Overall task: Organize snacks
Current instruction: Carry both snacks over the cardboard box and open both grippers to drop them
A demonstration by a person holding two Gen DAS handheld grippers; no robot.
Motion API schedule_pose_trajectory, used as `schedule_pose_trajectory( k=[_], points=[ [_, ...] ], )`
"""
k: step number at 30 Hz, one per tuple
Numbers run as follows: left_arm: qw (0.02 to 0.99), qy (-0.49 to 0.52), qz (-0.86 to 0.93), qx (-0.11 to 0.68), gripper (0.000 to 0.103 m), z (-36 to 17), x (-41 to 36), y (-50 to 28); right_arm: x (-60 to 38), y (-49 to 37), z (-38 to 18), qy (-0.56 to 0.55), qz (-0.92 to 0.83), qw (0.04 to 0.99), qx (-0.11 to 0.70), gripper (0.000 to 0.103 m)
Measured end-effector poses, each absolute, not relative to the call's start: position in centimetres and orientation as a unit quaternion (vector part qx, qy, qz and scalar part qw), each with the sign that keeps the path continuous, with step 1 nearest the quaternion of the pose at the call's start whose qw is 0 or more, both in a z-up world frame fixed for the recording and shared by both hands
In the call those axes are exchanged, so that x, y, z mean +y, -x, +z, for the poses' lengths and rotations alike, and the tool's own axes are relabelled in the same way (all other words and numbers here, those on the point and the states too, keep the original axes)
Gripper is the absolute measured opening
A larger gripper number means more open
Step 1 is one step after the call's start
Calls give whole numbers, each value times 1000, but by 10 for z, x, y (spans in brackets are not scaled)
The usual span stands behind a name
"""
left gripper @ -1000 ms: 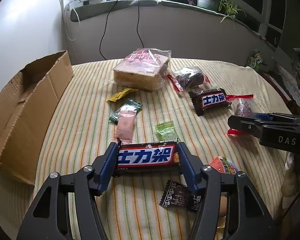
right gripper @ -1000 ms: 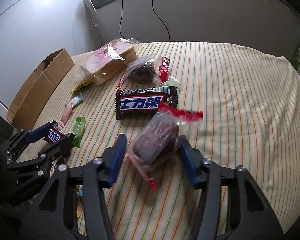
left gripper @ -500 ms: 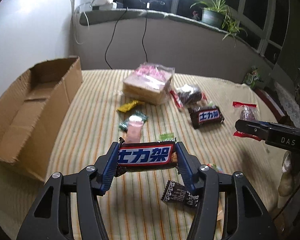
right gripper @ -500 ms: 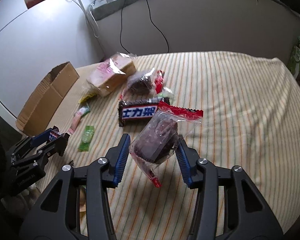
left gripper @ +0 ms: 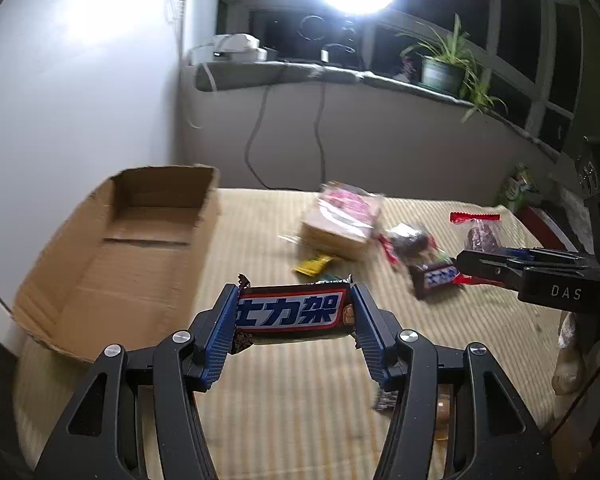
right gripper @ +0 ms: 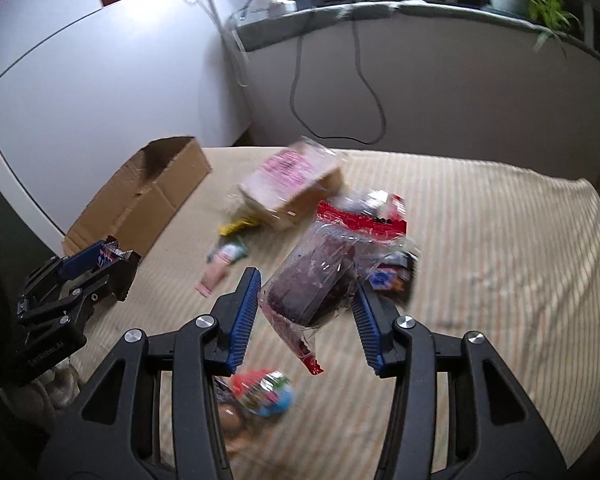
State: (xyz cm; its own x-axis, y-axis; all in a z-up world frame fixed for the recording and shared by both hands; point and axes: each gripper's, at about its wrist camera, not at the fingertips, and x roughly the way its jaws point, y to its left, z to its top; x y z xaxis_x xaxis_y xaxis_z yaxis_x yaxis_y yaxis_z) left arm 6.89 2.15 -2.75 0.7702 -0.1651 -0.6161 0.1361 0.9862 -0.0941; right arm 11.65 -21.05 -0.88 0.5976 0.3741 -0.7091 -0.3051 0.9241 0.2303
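My left gripper [left gripper: 294,316] is shut on a dark Snickers bar [left gripper: 290,312] with blue characters, held crosswise in the air above the striped table. The open cardboard box [left gripper: 112,264] lies just to its left. My right gripper [right gripper: 304,300] is shut on a clear bag with a dark brownie [right gripper: 316,284] and a red seal, lifted above the table. In the left wrist view the right gripper [left gripper: 476,266] shows at the right with the brownie bag [left gripper: 482,234]. In the right wrist view the left gripper [right gripper: 112,258] shows at the left near the box [right gripper: 148,200].
On the striped tablecloth [left gripper: 300,400] lie a bagged bread loaf [left gripper: 340,224], another brownie bag [left gripper: 410,240], a second Snickers bar [left gripper: 436,280], a yellow candy [left gripper: 312,266] and small sweets [right gripper: 224,256]. A colourful wrapped snack [right gripper: 268,392] lies near the front edge. Cables hang on the back wall.
Both grippers have risen from the table with their snacks. The left one has swung left toward the cardboard box, which now looks nearer and larger.
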Motion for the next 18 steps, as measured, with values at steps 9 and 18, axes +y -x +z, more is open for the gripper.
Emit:
schedule_pose_trajectory(
  k=[9, 18],
  points=[
    [947, 22, -34, 318, 56, -20, 68, -77, -151, -147, 4, -16, 244, 881, 404, 48],
    [946, 36, 9, 321, 56, -25, 116, -88, -76, -185, 11, 17, 295, 867, 401, 48]
  ],
)
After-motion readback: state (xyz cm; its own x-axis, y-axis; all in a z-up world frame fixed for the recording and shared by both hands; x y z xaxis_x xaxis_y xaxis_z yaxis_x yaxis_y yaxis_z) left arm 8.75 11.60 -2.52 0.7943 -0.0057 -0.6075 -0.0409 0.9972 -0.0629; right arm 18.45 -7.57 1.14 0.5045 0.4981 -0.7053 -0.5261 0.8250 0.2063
